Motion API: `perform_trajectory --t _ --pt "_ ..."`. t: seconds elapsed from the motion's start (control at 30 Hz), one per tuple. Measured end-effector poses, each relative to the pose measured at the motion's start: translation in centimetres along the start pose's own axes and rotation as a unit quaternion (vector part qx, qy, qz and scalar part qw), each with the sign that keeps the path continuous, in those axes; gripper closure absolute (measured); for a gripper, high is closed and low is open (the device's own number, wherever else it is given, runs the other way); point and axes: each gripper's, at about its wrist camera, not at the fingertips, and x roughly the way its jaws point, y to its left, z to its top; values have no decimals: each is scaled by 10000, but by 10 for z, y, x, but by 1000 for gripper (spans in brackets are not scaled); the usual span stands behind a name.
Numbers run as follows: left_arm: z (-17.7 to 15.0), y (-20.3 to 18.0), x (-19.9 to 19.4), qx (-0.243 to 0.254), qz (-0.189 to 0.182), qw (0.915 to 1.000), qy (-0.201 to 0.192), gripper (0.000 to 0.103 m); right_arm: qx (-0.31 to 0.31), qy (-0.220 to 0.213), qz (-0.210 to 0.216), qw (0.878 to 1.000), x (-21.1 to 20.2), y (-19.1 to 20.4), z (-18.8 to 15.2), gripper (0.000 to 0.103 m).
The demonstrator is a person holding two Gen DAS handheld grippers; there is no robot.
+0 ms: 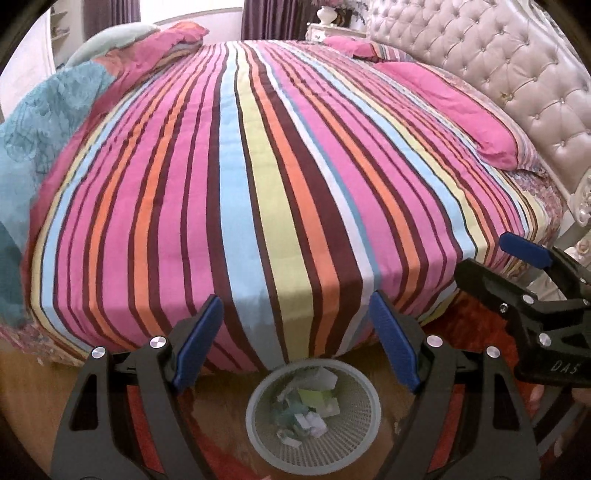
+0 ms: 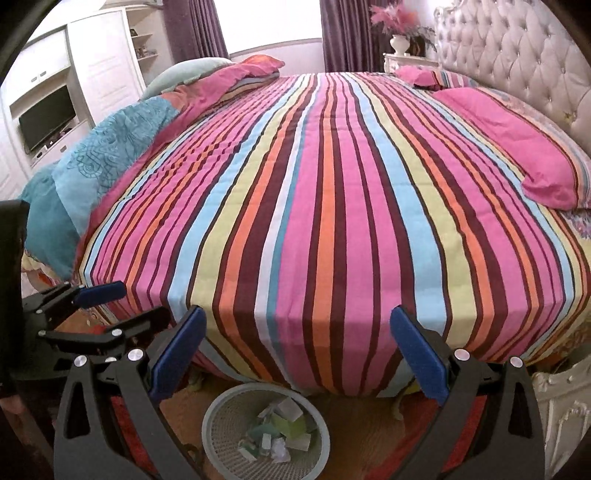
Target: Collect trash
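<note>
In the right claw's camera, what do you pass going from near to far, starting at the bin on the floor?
Trash bin with crumpled paper inside → striped bedspread → window with purple curtains at the far wall.

The scraps of white, green and teal paper trash [image 1: 312,408] inside the round pale mesh wastebasket [image 2: 221,417] are too small and blurred to identify singly. The basket's near rim is cut off by the bottom edge of the right wrist view. The striped bedspread [image 1: 277,184] hides the floor behind the basket's far rim.
</note>
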Motion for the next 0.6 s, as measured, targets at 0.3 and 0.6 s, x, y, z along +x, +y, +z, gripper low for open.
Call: perform_trajectory --t 0.3,0.6 --pt "11 0 -11 20 248 9994 -247 24 -65 -87 13 9999 -3 1 6 8" --pt "16 -6 -19 114 242 9990 -346 24 -146 -240 -12 9996 -11 3 15 8"
